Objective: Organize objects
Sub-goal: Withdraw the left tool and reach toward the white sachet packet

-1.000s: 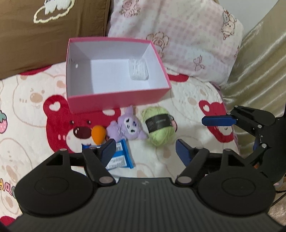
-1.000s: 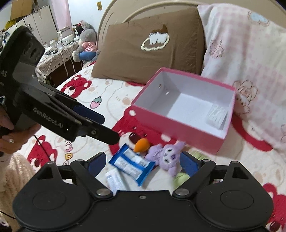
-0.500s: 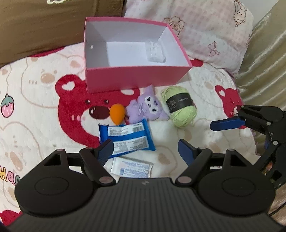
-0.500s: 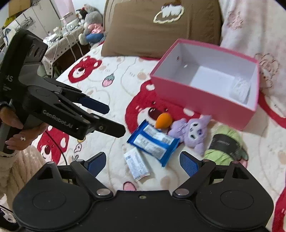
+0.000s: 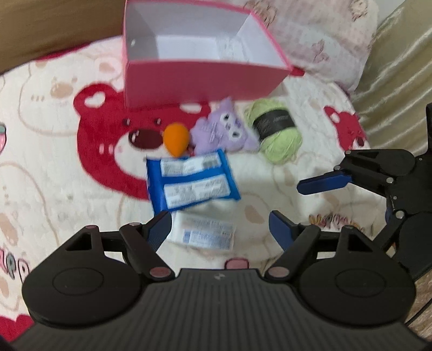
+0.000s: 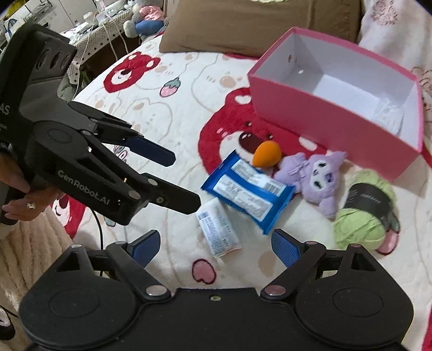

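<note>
Pink box (image 6: 334, 118), 1, open on bed w/ bear blanket (image 6: 175, 113). In front: 1 orange sponge (image 6: 266, 154), 1 purple plush (image 6: 316, 175), 1 green yarn ball (image 6: 361, 213), 1 blue packet (image 6: 248, 191), 1 white sachet (image 6: 218, 232). Left gripper (image 5: 218, 228) and right gripper (image 6: 216, 244) fingers spread, empty.

Cream blanket (image 6: 175, 113) with red bear and strawberry prints covers the bed. Brown pillow (image 6: 243, 21) and pink checked pillow (image 5: 324, 40) at its head. Cluttered table (image 6: 89, 29) with plush toys (image 6: 143, 19) beyond.
</note>
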`<action>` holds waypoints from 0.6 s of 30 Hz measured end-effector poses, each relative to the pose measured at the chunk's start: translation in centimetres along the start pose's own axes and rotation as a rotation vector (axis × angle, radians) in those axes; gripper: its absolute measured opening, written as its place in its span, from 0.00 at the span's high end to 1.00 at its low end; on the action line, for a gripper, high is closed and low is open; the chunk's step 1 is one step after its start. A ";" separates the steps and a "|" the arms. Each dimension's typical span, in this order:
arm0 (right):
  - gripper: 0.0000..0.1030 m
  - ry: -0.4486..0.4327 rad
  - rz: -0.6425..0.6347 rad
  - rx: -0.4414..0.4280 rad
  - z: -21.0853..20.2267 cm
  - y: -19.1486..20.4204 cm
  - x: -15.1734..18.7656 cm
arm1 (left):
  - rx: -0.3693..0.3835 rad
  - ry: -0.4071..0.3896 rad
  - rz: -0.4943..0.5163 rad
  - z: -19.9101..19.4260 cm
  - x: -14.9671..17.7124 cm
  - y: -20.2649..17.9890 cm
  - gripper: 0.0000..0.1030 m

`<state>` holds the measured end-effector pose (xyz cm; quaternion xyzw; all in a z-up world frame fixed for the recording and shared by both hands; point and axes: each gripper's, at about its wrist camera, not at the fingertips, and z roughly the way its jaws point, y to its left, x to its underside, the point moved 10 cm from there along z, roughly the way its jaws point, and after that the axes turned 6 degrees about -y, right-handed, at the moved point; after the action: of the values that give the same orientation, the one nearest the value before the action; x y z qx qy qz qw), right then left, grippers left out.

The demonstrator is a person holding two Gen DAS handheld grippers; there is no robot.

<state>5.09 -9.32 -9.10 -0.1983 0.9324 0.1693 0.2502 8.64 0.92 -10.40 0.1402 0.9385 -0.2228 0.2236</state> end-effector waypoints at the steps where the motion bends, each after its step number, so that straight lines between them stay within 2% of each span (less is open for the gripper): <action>1: 0.11 0.005 0.002 -0.008 0.5 0.1 0.3 | -0.002 0.005 -0.011 0.2 0.2 0.1 0.24; 7: 0.11 0.024 -0.087 0.017 3.4 0.2 1.6 | -0.004 0.044 -0.025 2.0 1.6 0.7 0.24; 10: 0.11 0.037 -0.086 -0.019 4.5 0.3 2.1 | -0.027 0.041 -0.030 3.2 1.8 0.9 0.25; 15: 0.11 0.073 -0.061 -0.052 6.3 0.5 3.1 | -0.018 0.035 -0.016 5.0 1.6 0.6 0.25; 18: 0.11 0.085 -0.065 -0.044 7.1 0.5 3.5 | -0.026 0.047 -0.006 5.9 2.2 0.9 0.26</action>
<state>4.91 -6.95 -16.63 -0.2411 0.9313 0.1728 0.2115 9.18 -0.78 -16.49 0.1398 0.9467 -0.2076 0.2029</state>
